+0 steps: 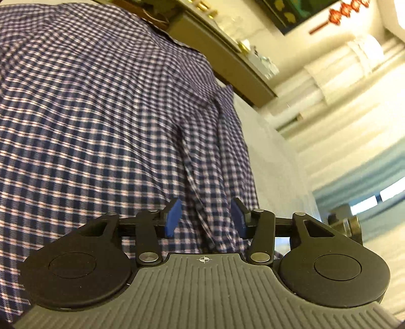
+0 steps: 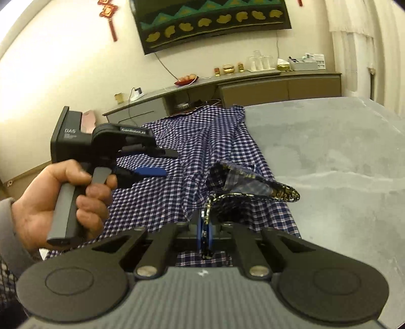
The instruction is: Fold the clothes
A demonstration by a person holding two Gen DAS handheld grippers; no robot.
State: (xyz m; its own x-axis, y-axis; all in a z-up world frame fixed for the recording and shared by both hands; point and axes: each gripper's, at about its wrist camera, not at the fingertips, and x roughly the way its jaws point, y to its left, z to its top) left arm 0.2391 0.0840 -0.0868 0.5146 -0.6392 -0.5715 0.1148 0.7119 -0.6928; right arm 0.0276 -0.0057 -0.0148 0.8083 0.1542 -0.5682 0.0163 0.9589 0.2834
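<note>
A blue and white checked shirt [image 2: 202, 151] lies spread on a grey bed [image 2: 329, 151]; it fills the left wrist view [image 1: 101, 126]. My right gripper [image 2: 205, 235] is shut on the shirt's cuff [image 2: 253, 189], which has a dark gold-patterned lining and is lifted off the cloth. My left gripper [image 1: 206, 217] is open, its blue pads [image 1: 173, 217] apart just above a fold of the shirt, holding nothing. It also shows in the right wrist view [image 2: 157, 162], held by a hand at the left, over the shirt.
A long grey sideboard [image 2: 253, 86] with cups, boxes and a fruit plate stands behind the bed. A dark wall hanging [image 2: 215, 22] is above it. White curtains [image 1: 341, 88] hang at the right. Bare grey bed lies right of the shirt.
</note>
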